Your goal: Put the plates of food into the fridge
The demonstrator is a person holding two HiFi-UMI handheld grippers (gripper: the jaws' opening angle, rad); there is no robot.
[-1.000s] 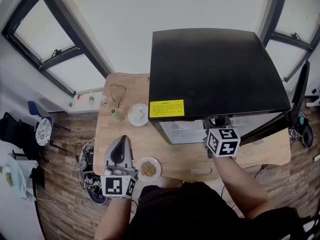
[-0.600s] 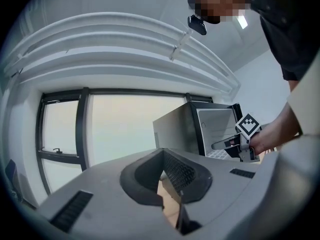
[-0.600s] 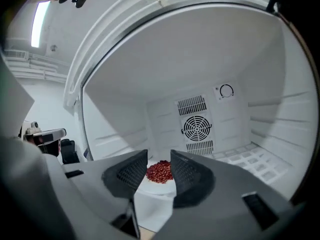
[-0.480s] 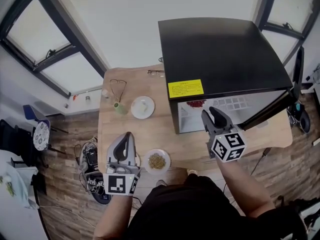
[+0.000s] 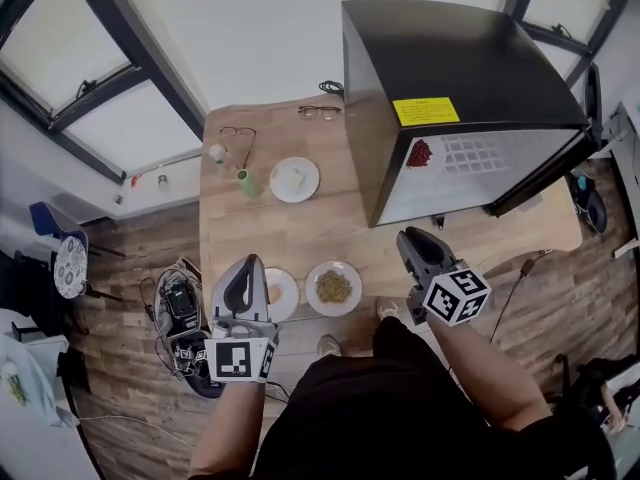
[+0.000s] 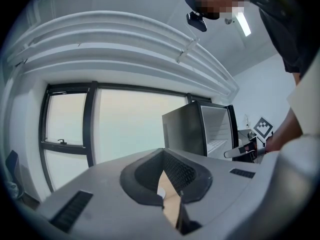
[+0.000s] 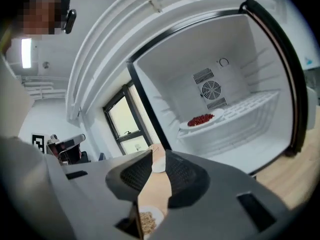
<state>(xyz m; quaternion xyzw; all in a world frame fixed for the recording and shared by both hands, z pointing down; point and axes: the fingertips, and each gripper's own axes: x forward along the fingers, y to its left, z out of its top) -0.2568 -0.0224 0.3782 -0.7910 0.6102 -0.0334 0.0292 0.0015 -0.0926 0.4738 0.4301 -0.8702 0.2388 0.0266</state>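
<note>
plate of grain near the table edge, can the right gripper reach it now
Probably yes: the plate of grain lies in the open just left of the right gripper, nothing between them. The gripper's jaws are closing with nothing held.

Open fridge (image 5: 460, 58), red-food plate (image 5: 419, 154) inside
</note>
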